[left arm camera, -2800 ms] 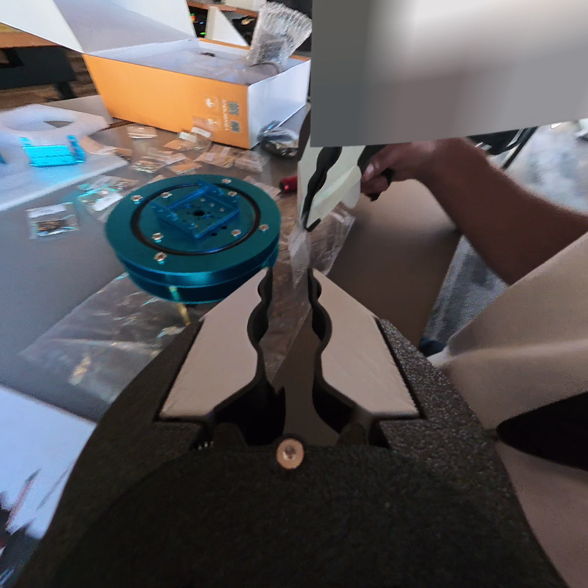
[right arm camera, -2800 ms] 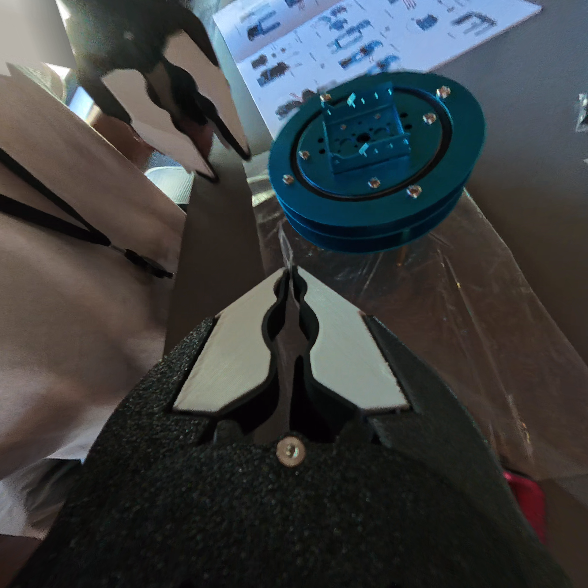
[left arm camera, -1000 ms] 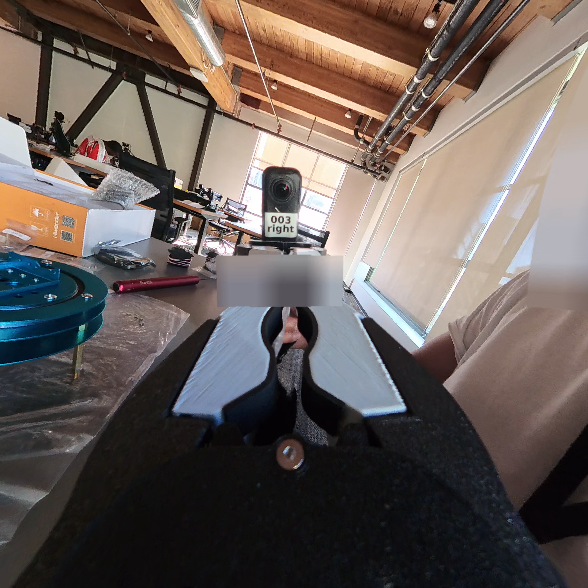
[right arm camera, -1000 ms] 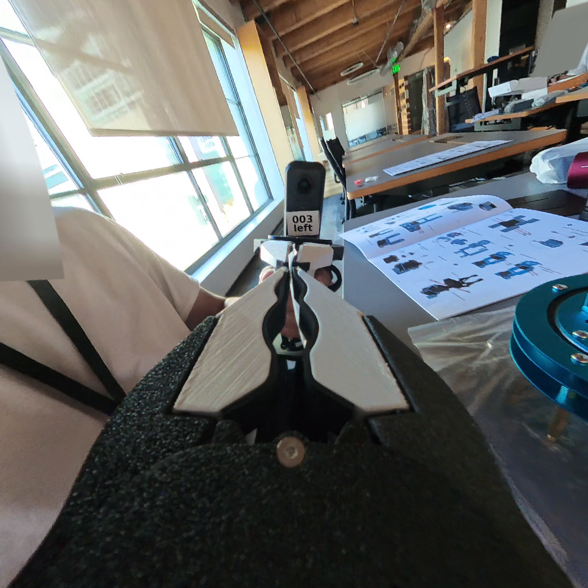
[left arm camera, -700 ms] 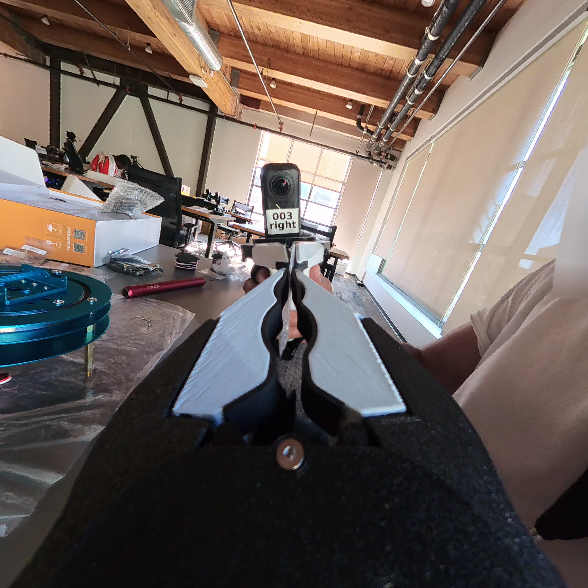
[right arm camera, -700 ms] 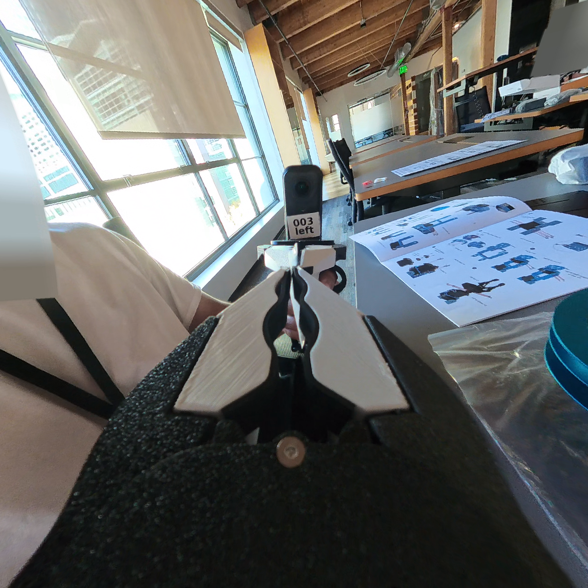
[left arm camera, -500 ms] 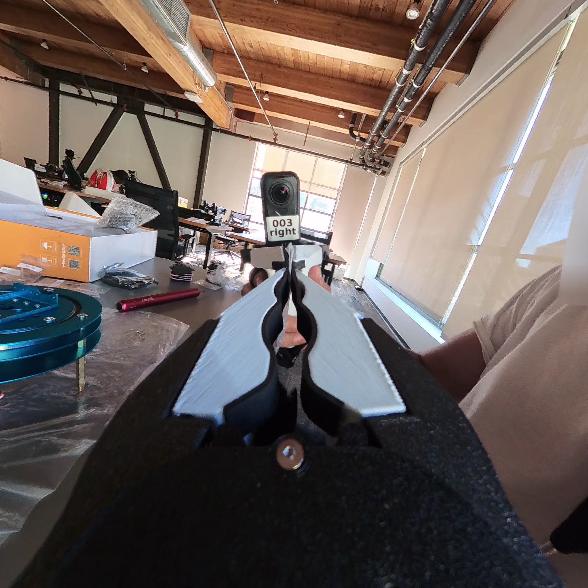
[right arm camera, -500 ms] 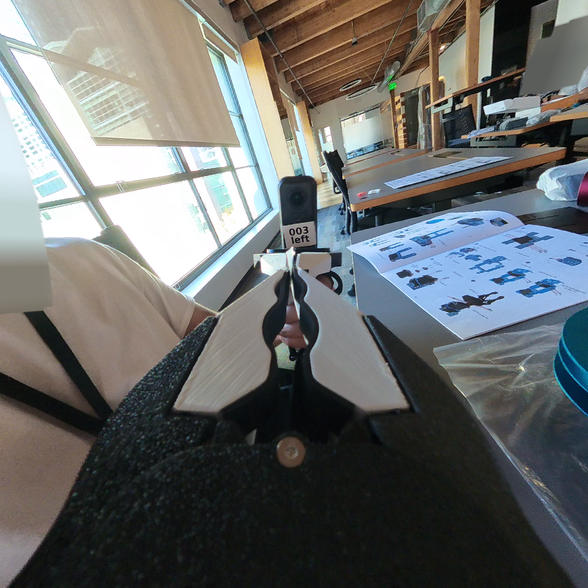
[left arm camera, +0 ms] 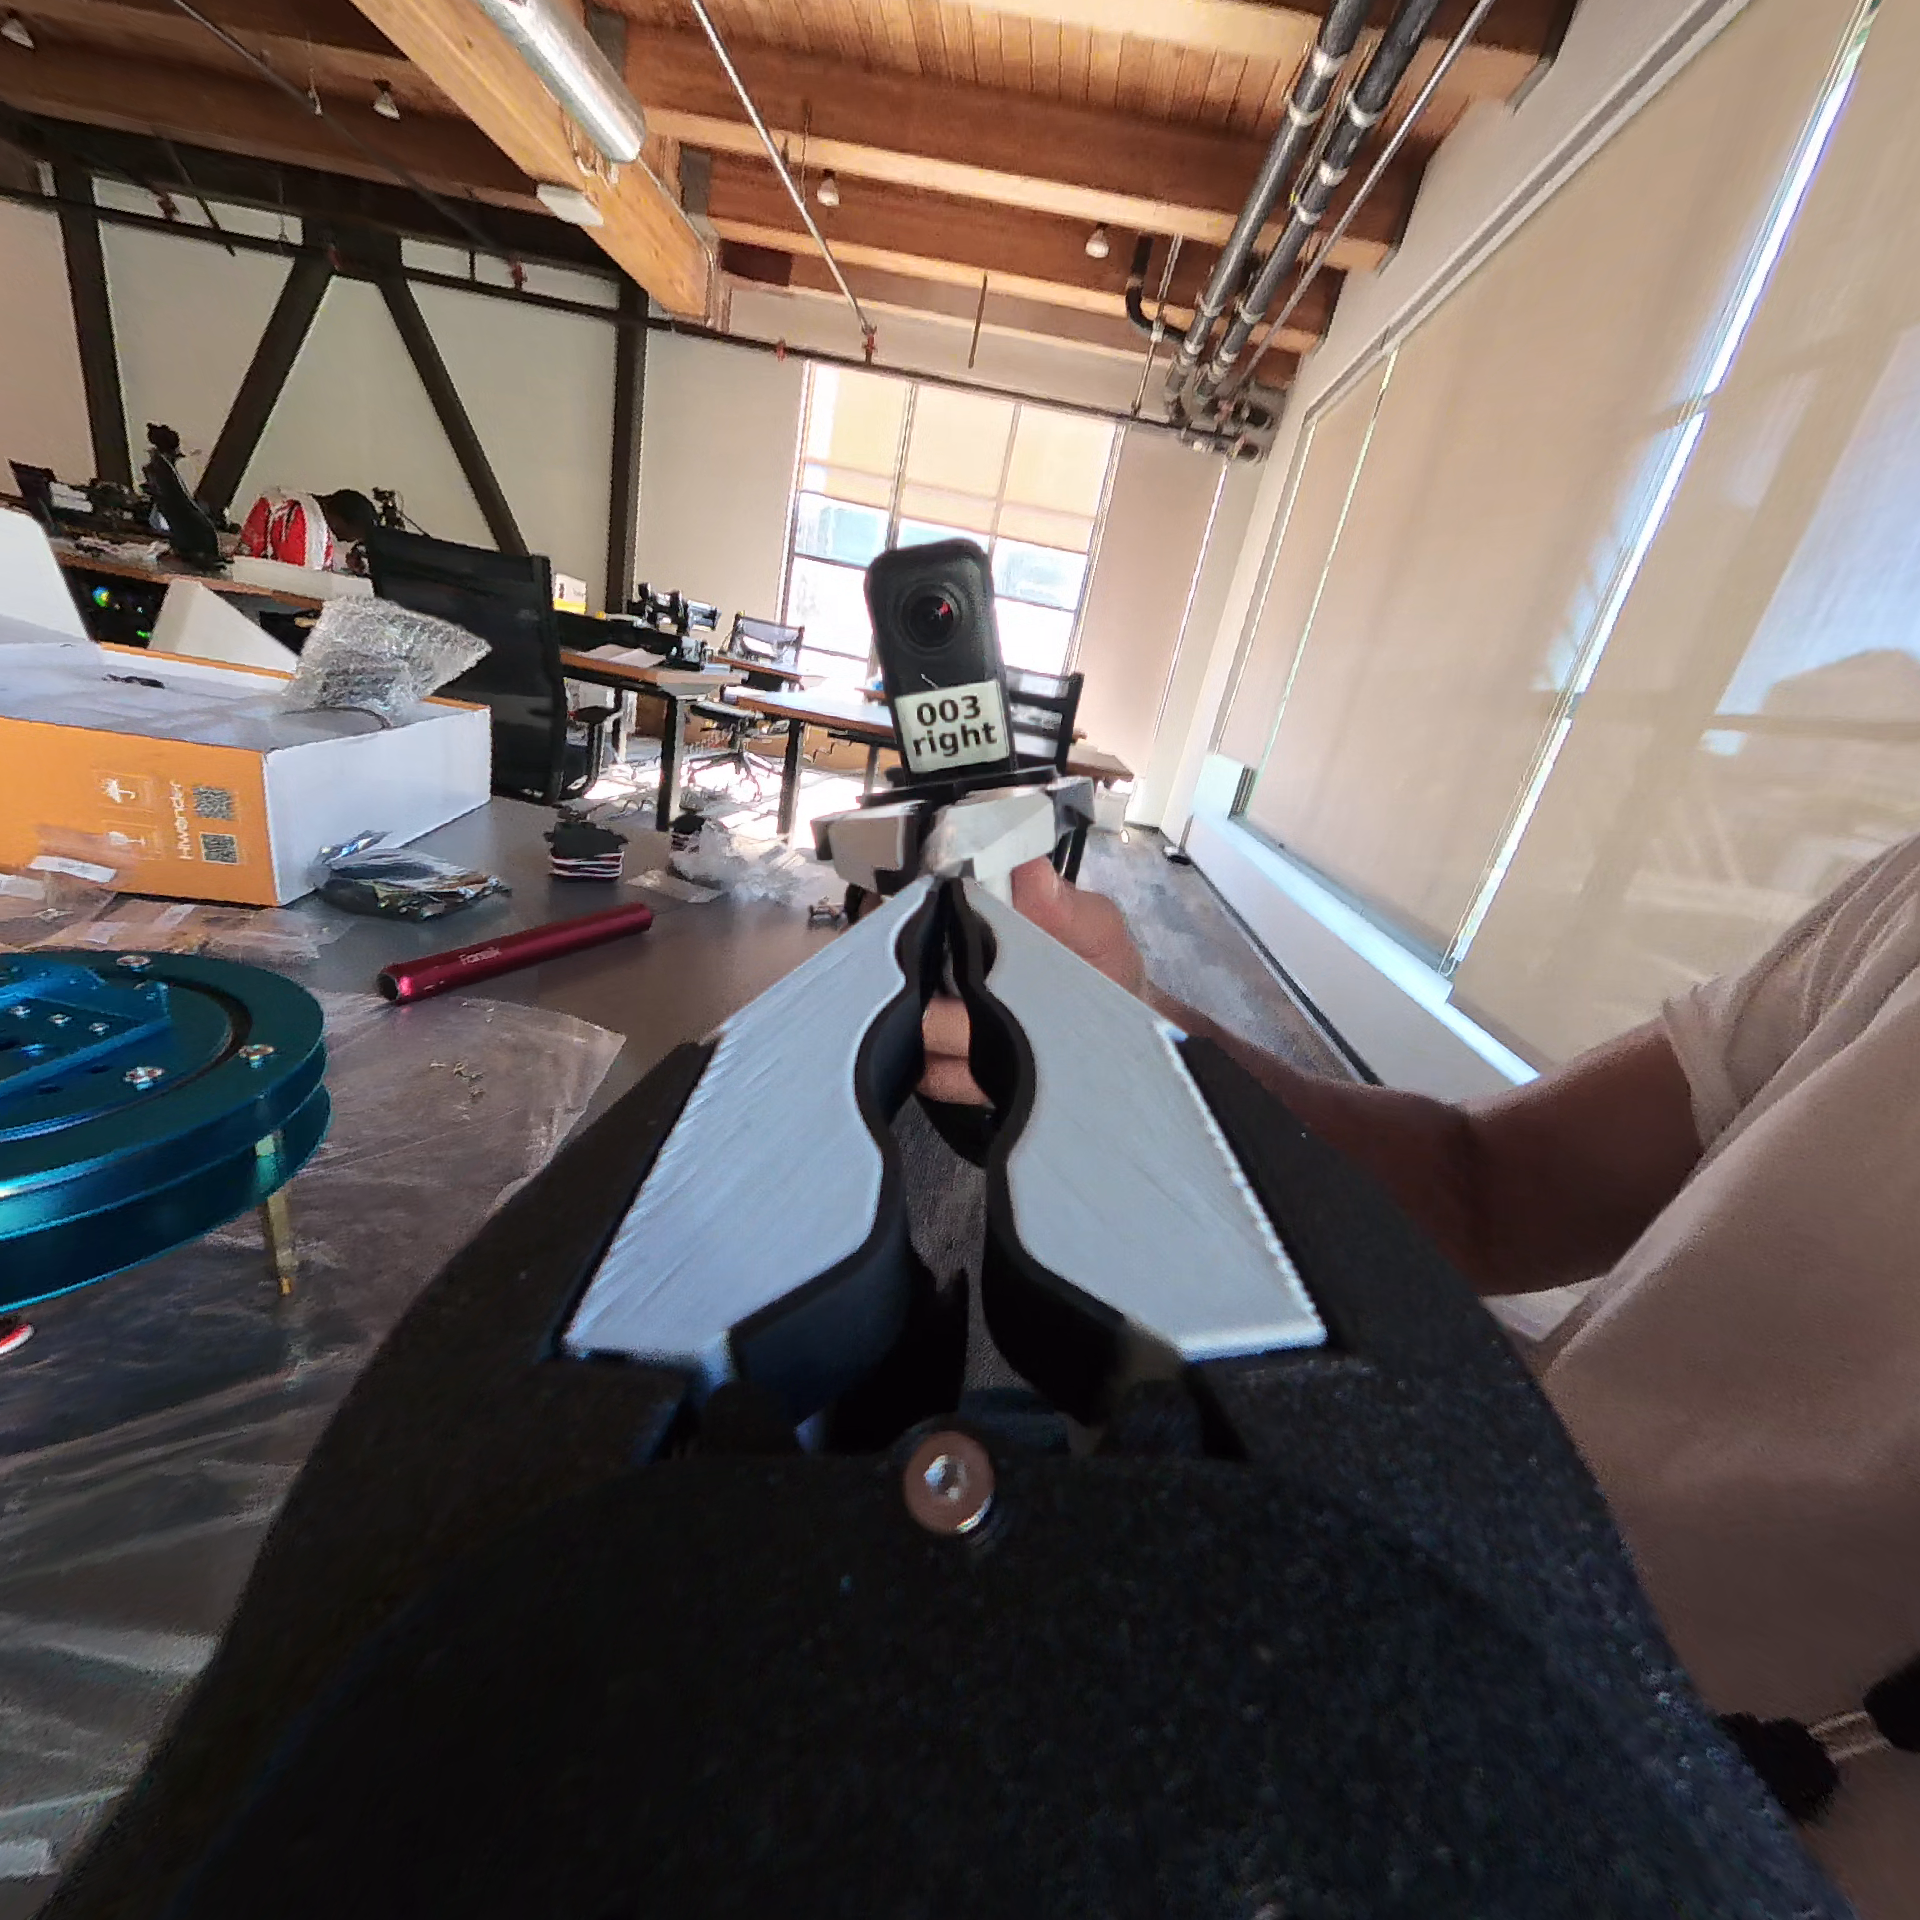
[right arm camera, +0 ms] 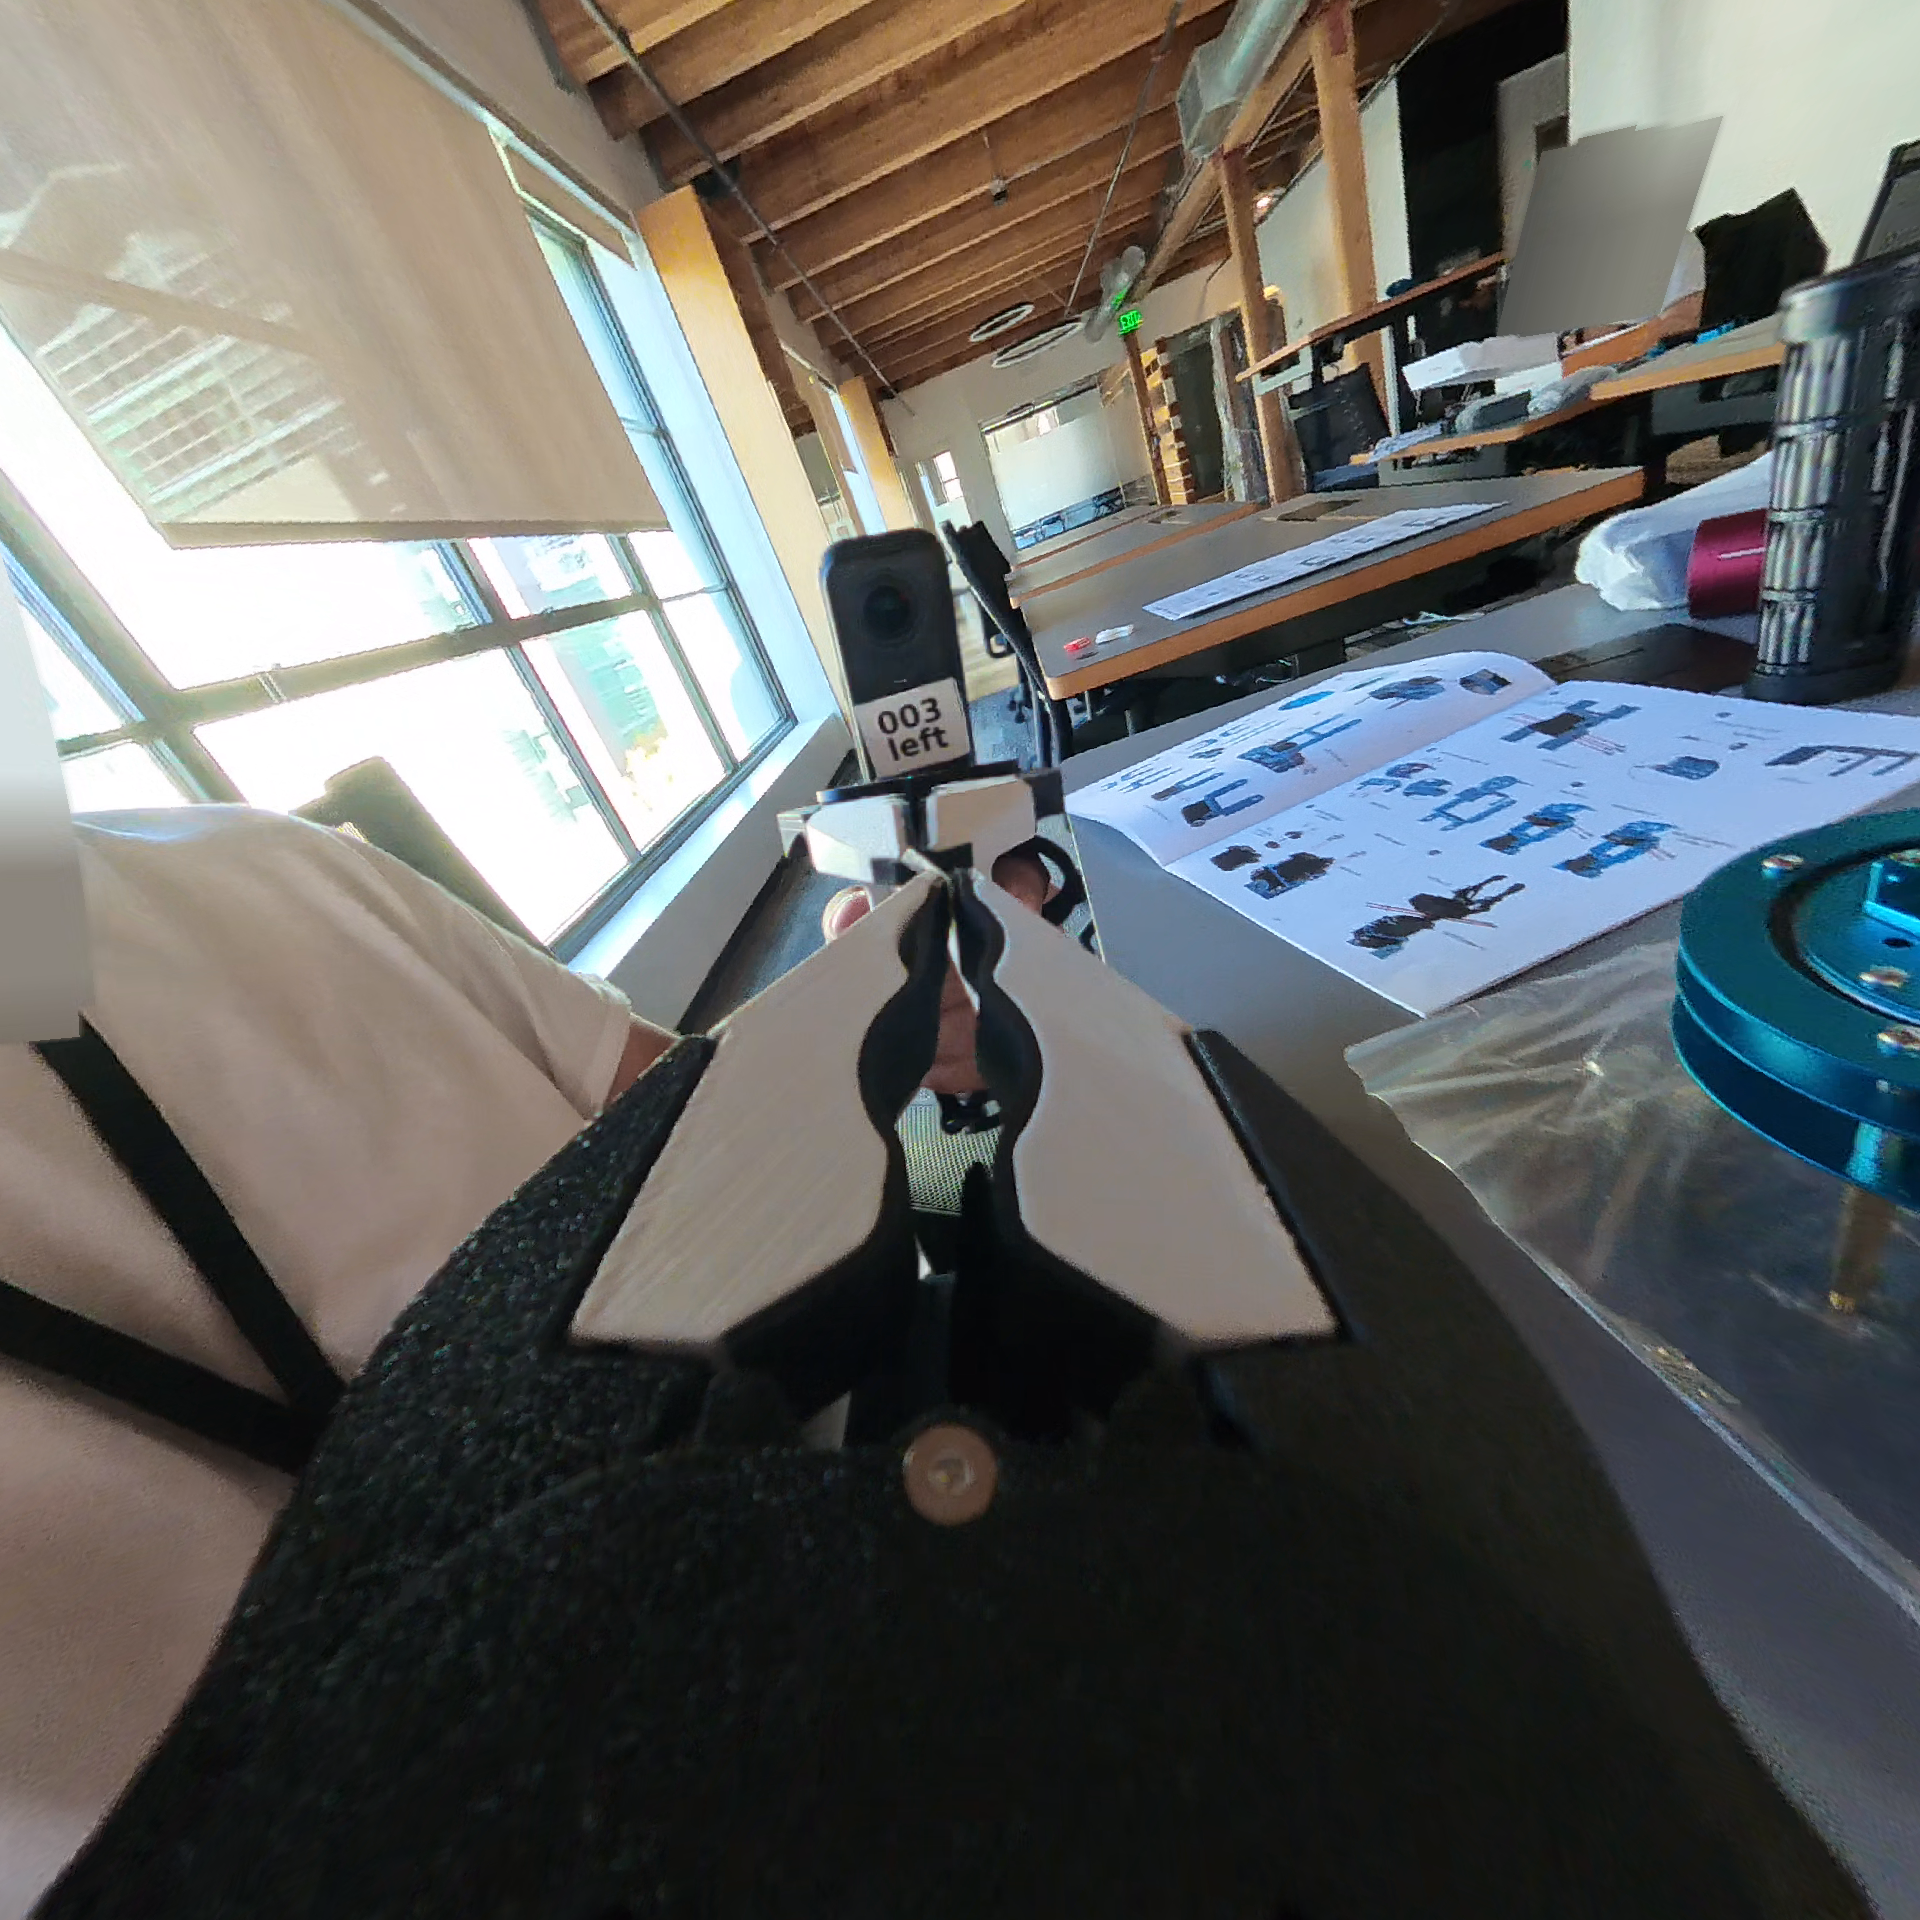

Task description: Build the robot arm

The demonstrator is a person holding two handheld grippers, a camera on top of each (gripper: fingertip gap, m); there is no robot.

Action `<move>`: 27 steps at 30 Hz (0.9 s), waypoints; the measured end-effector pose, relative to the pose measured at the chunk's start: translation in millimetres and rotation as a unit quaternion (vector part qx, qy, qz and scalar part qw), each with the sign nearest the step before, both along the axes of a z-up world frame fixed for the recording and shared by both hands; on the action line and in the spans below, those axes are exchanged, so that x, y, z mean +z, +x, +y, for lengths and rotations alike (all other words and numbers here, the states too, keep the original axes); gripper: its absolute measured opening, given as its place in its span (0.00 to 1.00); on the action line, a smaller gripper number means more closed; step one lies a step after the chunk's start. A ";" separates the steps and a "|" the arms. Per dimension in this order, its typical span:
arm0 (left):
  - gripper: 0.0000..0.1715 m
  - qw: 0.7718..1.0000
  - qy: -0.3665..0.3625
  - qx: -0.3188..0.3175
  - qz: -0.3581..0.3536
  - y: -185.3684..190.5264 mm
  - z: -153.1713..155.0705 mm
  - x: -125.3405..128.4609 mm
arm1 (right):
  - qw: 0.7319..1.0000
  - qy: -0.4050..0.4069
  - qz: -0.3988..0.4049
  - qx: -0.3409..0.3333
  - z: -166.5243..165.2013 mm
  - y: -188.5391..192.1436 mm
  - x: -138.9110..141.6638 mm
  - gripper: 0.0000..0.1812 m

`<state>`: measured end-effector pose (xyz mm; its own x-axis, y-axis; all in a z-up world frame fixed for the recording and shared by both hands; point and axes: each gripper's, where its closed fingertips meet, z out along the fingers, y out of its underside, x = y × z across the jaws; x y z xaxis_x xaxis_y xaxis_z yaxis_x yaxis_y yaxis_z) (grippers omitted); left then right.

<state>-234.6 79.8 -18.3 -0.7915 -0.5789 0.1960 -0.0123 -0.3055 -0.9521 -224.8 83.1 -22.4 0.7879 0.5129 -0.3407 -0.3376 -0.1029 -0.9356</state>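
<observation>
Grey table runs along one side. On it lie a clear plastic sheet, an open booklet, and an orange-and-white box at the far end. A teal disc stands on thin brass legs on the sheet. A red tube lies beyond the sheet, with tiny loose bits near it.

Both grippers are off the table edge, in front of the person's torso, pointing at each other with tips almost touching.
- Left gripper: fingers pressed together; whether anything is caught between them cannot be told.
- Right gripper: fingers pressed together, pinching a thin pale strip that is too small to identify.

Risks, as judged:
- The strip is held over open floor, not the table, so a loose pinch would likely drop it out of reach.
- With the tips this close, a small wobble could knock them together and jog the strip free.
- Pulling the grippers apart could tear or slip something so thin.
- The disc looks top-heavy on slick plastic, so a sideways swing could tip it.
</observation>
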 end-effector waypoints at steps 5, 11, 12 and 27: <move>0.14 1.000 0.021 0.017 0.003 7.1 14.6 -3.7 | 0.993 -0.014 -0.024 -0.119 8.7 80.8 17.7 0.00; 0.13 0.983 0.065 0.169 0.035 10.7 87.0 -25.5 | 0.817 -0.263 -0.259 -0.443 51.5 349.3 -5.3 0.00; 0.13 0.978 0.069 0.195 0.035 8.8 100.1 -24.4 | 0.779 -0.302 -0.301 -0.460 63.3 384.8 -16.6 0.00; 0.13 0.919 0.157 0.357 0.063 -50.6 174.4 -33.2 | 0.777 -0.394 -0.260 -0.417 116.2 417.3 -67.3 0.17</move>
